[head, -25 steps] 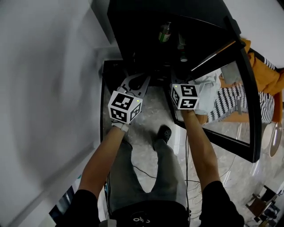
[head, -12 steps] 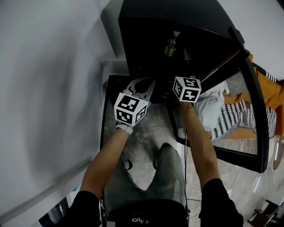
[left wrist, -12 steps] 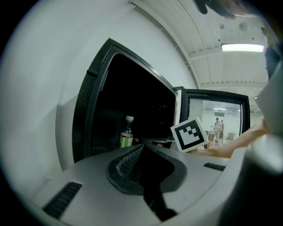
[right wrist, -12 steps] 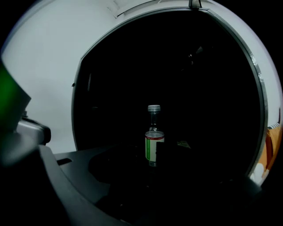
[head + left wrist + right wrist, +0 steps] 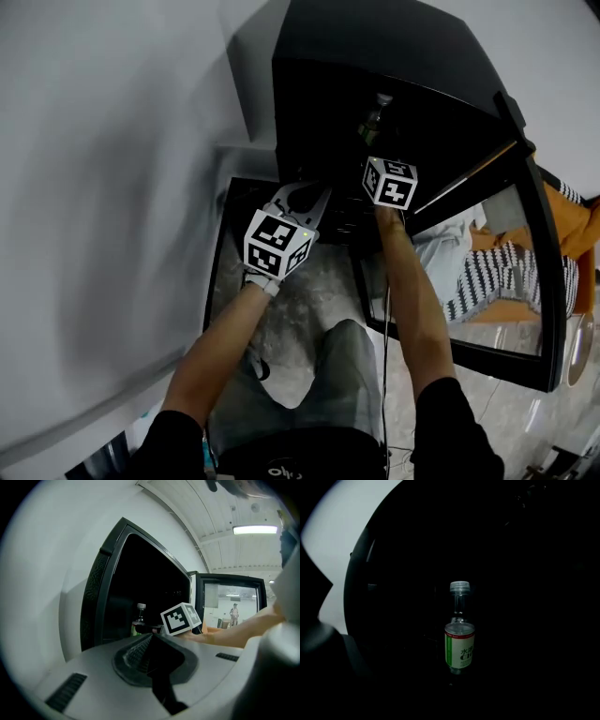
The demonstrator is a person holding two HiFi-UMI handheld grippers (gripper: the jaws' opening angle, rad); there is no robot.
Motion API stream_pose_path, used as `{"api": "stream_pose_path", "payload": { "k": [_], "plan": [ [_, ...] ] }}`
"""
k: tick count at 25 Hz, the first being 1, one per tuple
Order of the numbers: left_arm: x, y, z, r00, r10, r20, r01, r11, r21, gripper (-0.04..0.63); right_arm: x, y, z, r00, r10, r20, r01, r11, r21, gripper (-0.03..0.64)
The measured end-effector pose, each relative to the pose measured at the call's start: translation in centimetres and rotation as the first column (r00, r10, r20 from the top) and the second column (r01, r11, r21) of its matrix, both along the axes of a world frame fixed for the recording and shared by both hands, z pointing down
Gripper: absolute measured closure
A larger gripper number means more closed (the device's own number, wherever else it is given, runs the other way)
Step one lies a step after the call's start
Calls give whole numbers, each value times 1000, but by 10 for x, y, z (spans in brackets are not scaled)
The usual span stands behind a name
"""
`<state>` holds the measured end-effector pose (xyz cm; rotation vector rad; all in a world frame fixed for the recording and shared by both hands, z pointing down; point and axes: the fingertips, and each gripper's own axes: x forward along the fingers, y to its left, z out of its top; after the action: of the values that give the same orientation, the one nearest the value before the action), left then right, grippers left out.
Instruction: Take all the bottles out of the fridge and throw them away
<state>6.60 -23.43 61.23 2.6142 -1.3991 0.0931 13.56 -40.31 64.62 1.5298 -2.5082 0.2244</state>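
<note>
Reach step: right gripper is hovering inside the fridge, jaws just opening wide, still empty, facing the bottle. Left gripper is sitting closed outside. Next move is likely needing an advance until the bottle body sits between the jaws.

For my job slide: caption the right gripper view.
Capped clear bottle with green-white label standing upright inside the dark fridge.

clear capped bottle, green-and-white label, stands upright inside the dark open fridge.
</note>
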Motion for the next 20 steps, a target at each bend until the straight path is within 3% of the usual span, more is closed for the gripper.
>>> {"api": "stream_pose_path", "payload": {
  "k": [20],
  "plan": [
    [-10,-40,18,1000,-11,20,10,998,55,592,-16,-65,31,1000,5,-2,-5,1000,29,233]
  ]
}}
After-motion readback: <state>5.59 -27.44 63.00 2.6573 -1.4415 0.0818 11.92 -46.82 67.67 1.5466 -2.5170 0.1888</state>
